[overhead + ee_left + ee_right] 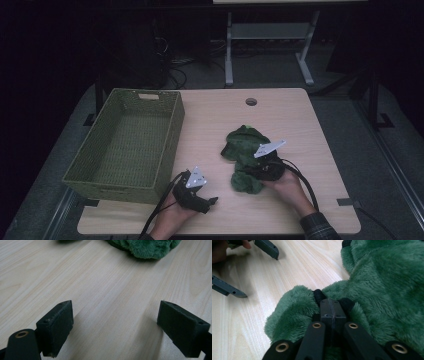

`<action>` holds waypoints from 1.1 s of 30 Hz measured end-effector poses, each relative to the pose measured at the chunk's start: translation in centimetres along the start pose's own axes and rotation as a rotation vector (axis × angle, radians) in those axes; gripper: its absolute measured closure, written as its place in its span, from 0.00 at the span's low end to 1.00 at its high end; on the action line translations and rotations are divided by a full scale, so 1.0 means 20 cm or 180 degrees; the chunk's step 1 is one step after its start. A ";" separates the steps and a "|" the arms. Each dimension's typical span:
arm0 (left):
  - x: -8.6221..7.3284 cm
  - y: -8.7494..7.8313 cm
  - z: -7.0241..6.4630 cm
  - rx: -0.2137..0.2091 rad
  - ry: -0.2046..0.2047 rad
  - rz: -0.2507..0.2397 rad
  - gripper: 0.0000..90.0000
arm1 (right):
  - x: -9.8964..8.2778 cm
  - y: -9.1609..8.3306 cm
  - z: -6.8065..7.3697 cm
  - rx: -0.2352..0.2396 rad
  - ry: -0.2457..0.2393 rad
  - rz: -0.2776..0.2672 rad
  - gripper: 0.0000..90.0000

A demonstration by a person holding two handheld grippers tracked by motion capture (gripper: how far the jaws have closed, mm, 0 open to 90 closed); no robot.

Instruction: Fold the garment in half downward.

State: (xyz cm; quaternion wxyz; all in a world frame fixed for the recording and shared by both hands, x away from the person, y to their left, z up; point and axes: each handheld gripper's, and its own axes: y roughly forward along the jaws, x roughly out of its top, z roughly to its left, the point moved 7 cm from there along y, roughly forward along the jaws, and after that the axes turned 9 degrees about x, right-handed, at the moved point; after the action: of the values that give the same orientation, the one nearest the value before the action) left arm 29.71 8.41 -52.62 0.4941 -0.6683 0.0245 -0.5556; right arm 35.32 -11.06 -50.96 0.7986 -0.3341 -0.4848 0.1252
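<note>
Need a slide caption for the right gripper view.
Right tool shut on the green plush cloth lying on the wooden table; left tool open beyond.

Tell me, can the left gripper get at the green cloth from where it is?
Probably yes. The left gripper rests on the table with jaws open, pointing toward the green cloth, and bare wood lies between them. The right gripper is shut on the cloth's near edge, so it should aim beside that.

Light wooden table (300,130) with a round cable hole (251,102) near its far edge, empty green woven basket (95,170) on its left part, grey metal stand (270,35) behind, tangled cables (175,70) on dark floor.
</note>
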 end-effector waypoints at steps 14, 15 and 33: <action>0.05 0.00 0.02 -0.0042 0.0039 0.0058 0.19 | 0.05 -0.16 0.01 -0.0166 -0.0061 -0.0238 0.72; 0.06 0.00 0.02 -0.0045 0.0045 0.0056 0.20 | 0.06 -0.17 0.01 -0.0174 -0.0030 -0.0259 0.71; 0.35 0.05 0.13 -0.0221 0.0021 -0.0047 0.50 | 0.15 -0.34 -0.12 -0.0415 0.0026 -0.0496 0.60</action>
State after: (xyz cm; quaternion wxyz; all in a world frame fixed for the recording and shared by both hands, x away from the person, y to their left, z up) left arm 34.86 5.45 -47.98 0.4664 -0.6833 0.0404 -0.5603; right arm 38.07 -15.59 -45.13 0.7844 -0.3472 -0.5132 0.0295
